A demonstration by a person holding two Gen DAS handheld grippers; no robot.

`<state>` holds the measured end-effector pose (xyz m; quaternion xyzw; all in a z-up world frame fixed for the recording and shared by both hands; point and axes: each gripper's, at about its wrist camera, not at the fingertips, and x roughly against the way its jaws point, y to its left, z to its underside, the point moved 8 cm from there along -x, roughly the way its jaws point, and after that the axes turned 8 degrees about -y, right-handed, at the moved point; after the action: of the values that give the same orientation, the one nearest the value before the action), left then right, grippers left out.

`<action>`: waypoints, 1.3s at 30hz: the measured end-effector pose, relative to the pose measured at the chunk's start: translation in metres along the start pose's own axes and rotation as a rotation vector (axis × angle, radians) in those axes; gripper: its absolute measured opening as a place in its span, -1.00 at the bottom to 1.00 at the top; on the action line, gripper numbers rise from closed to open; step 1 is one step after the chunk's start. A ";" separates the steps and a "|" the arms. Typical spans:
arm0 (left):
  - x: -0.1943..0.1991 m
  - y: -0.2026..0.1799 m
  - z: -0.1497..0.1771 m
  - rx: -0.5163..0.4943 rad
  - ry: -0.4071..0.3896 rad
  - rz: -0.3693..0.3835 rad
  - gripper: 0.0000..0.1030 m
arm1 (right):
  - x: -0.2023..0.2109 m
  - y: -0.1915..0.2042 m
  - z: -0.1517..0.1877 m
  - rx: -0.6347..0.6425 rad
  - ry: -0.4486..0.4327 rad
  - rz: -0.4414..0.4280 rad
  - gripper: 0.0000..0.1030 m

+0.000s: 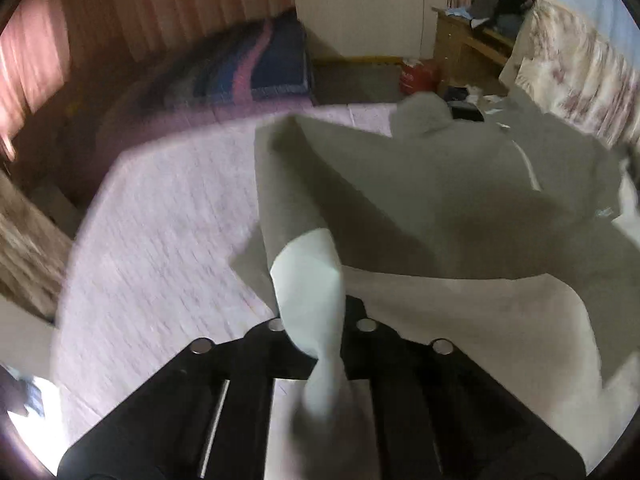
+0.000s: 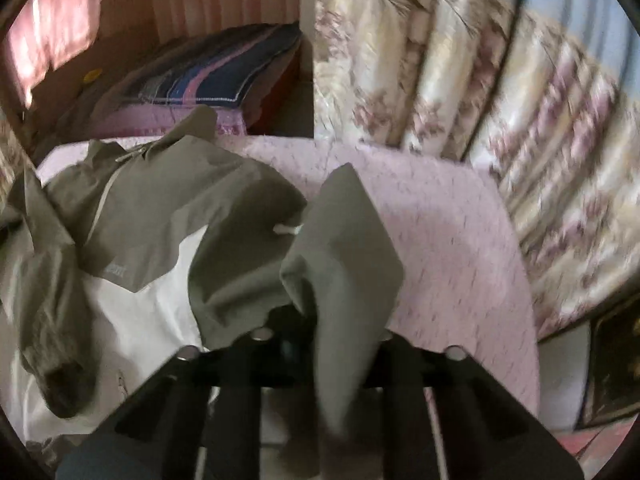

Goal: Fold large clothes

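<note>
Item: large grey-and-white jacket [image 1: 420, 184], spread over a pink-covered bed [image 1: 160, 216], part lifted, part lying ahead of both tongs.

Left tongs [image 1: 320, 376]: clenched on a twisted white strip of the jacket, likely lining or a hem corner; the cloth rises from between the fingers and fans out ahead and to the right.

Right tongs [image 2: 340, 392]: clenched on a grey flap that stands up just ahead of them; the rest of the jacket lies to their left, with the white lining [image 2: 132, 312] showing.

Risks, as judged:
- Left hold is narrow and bunched; slick fabric may slide out if the pull is sharp.
- The two holds may not be matching corners, since the cloth between them is creased and doubled; the fold could land skewed.
- A loose grey sleeve or fold [image 2: 44, 308] beside the right tongs may get trapped underneath and leave a lump.
- Both views are blurred, so exact edges are unclear.

Nearby: striped pillow [image 1: 248, 64] at the far end of the bed, well clear.
</note>
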<state>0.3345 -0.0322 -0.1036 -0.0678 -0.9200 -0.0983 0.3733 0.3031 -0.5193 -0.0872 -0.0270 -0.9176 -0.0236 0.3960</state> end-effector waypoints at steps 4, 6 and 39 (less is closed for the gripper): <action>0.017 0.036 -0.047 0.059 -0.115 -0.108 -0.98 | 0.033 -0.005 -0.051 0.102 -0.186 0.167 -0.86; 0.026 0.048 -0.065 0.053 -0.177 -0.172 -0.97 | 0.051 -0.003 -0.064 0.116 -0.275 0.216 -0.86; 0.058 0.013 0.006 0.141 -0.205 -0.105 0.94 | -0.008 0.260 -0.015 0.050 -0.059 -0.051 -0.30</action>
<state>0.2918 -0.0149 -0.0656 -0.0029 -0.9603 -0.0451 0.2753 0.3372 -0.2614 -0.0775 0.0056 -0.9294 -0.0100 0.3688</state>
